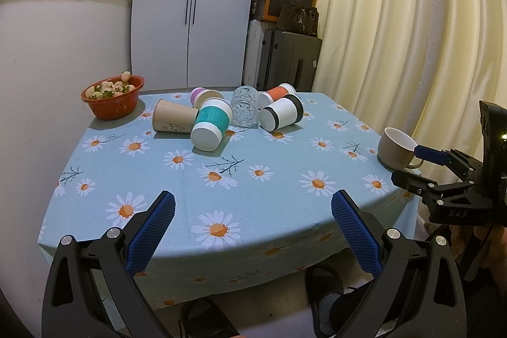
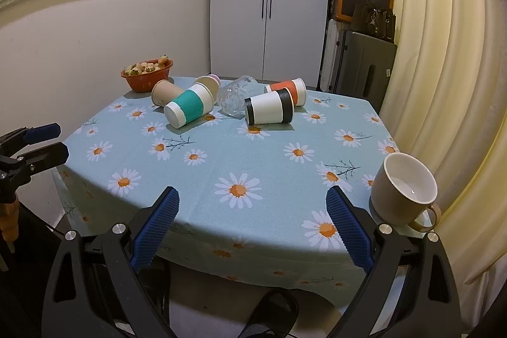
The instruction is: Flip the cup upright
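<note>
Five paper cups (image 1: 208,125) and one cut-glass tumbler (image 1: 244,106) lie tipped in a cluster at the far side of the daisy-print tablecloth (image 1: 253,148), near one red bowl (image 1: 112,97) of pale fruit. One beige ceramic mug (image 2: 404,190) stands upright at the near right edge. The left gripper (image 1: 253,204) and right gripper (image 2: 252,201) both hang spread wide over the cloth, their ribbed blue pads holding nothing.

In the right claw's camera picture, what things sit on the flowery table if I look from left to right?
Red bowl of fruit → brown paper cup → teal-banded cup → clear glass → black-banded cup → orange-banded cup → beige mug.
</note>
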The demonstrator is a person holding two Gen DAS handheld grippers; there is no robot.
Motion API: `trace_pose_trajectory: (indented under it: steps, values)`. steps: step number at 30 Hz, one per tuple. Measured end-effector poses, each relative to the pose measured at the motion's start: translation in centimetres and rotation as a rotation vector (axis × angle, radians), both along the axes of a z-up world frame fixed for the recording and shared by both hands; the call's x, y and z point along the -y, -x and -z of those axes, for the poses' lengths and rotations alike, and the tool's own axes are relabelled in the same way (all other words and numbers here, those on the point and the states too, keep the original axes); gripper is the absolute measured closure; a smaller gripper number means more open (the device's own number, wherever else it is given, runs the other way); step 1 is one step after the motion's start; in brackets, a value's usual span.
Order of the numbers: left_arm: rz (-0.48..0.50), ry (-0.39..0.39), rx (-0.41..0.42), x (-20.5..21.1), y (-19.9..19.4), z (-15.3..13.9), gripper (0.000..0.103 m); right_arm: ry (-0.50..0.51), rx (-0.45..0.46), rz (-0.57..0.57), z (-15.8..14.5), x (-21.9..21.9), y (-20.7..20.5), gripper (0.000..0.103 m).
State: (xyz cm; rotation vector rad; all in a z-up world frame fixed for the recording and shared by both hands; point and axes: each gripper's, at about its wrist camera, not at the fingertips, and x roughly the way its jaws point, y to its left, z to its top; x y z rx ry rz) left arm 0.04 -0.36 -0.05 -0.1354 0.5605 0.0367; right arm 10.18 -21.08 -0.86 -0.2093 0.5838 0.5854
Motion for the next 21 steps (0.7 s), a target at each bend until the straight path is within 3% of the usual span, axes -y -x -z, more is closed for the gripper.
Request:
trace_pose_trajectory:
  steps: [21]
  values:
    - [0.001,-0.004,-0.003,0.06,-0.14,-0.01,0.006,0.004,0.001,-0.002,0.26,-0.08,0.03,0.01]
